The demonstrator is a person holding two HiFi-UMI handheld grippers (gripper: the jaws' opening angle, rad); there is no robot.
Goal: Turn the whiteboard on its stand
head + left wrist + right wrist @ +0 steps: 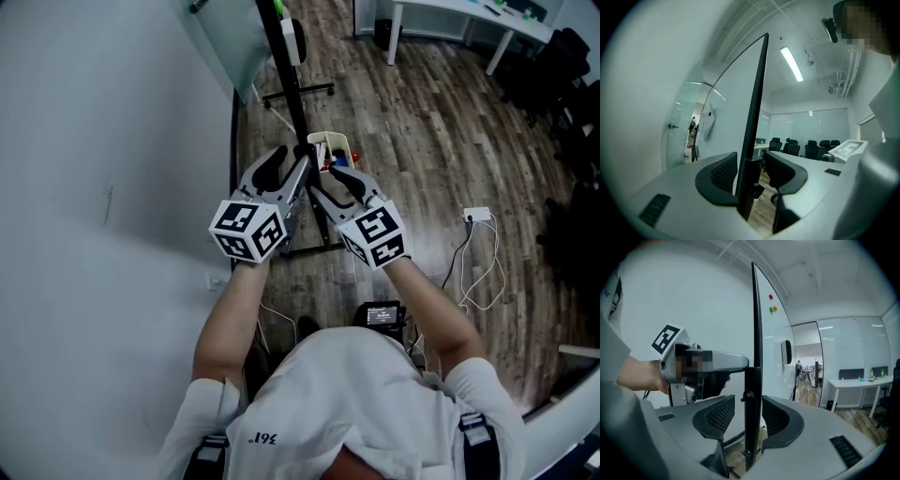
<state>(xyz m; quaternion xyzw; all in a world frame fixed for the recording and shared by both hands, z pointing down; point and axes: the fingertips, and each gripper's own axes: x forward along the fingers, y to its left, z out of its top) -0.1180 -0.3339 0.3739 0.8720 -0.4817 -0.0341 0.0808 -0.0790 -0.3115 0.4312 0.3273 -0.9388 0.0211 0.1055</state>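
Wood-plank flooring (pixel 422 141) ran out to a white table (pixel 450 11) at the far wall, and a glass-walled office lay beyond. The whiteboard (pixel 279 52) stood edge-on straight ahead of you on its stand (pixel 305 91), with its black frame rising between your two hands.

Your left claw (pixel 286 169) was wide open and held nothing. In the left gripper view the frame edge (pixel 757 117) passed between the jaws, close against the left pad (pixel 723 172) and with a clear gap to the other. Your right claw (pixel 330 183) was also open and empty. It straddled the same edge from the other side, and the right gripper view showed daylight on both sides of the edge. The two claws sat close together at about the same height, just above the marker tray (pixel 330 148).

Judged from that, the turn itself had not begun, because nothing was gripped. To do the step well you needed to:

- Seat the frame deep in the ribbed pads and close each claw squarely, so the thin edge could not twist out.
- Push along the board's swing and not across the frame.
- Keep both hands moving together so the stand did not rock.
- Keep your steps off the stand's feet and the cable (pixel 473 272) on the floor.

An eraser (pixel 786 351) and small magnets (pixel 772 308) clung to the right face, so a smooth, slow turn looked wise.
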